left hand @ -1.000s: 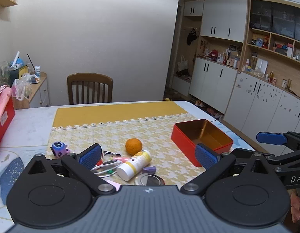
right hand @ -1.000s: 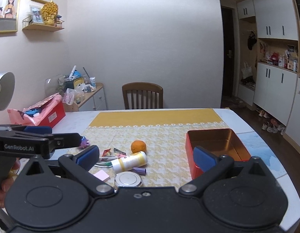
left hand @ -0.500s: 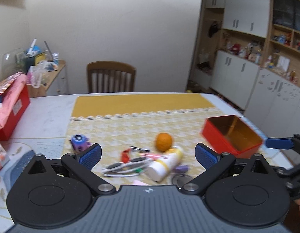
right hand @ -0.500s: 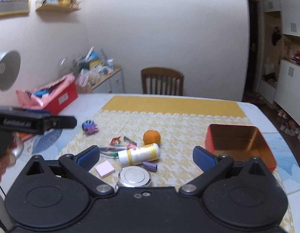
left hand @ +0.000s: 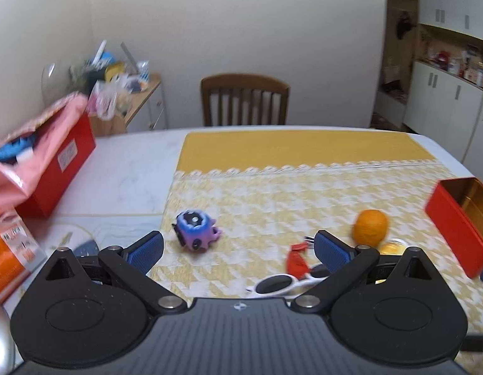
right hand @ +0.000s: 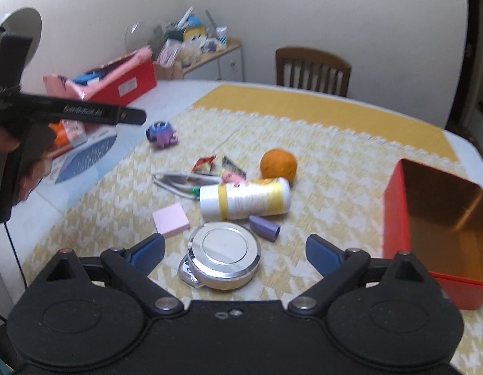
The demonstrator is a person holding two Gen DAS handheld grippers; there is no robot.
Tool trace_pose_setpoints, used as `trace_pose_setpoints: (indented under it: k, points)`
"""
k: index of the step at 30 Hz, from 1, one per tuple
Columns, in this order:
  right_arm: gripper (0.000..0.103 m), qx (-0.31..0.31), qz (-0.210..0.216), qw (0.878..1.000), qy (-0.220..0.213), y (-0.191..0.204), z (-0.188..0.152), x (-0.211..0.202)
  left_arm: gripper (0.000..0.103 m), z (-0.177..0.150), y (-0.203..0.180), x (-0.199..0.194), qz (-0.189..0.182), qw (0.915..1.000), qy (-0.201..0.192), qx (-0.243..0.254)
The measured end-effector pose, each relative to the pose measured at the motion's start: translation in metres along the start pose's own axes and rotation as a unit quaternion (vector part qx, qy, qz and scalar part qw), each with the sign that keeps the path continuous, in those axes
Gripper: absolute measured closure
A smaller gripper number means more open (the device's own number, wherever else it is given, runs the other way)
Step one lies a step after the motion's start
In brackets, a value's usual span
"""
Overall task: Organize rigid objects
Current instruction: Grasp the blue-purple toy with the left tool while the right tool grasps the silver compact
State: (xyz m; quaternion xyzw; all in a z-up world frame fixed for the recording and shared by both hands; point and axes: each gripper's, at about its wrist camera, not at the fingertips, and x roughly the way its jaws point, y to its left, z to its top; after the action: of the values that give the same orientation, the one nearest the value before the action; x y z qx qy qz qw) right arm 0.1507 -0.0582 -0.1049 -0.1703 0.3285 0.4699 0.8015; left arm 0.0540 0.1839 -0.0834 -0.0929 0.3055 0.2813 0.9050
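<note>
Jaws on both grippers gape, unloaded. Left gripper [left hand: 238,247] has swung leftward: purple toy [left hand: 196,229] now sits just ahead between them, red tin [left hand: 457,218] far right, likely next pick.

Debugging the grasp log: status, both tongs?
Left tongs open, empty. Right tongs open, over round tin. Red box empty. Nothing blocking.

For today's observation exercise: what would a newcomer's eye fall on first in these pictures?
Probably the open red box at the table's right edge, empty inside. Next, the clutter on the yellow cloth: an orange behind a white bottle lying on its side, with a round silver tin nearest the open right gripper.
</note>
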Motion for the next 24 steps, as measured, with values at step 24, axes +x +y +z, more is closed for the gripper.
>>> trace_pose_setpoints:
  k: [24]
  points:
    - [0.021, 0.031, 0.080, 0.990, 0.113, -0.020, 0.003, 0.082, 0.019, 0.009, 0.027, 0.126, 0.100, 0.9910, 0.081, -0.037]
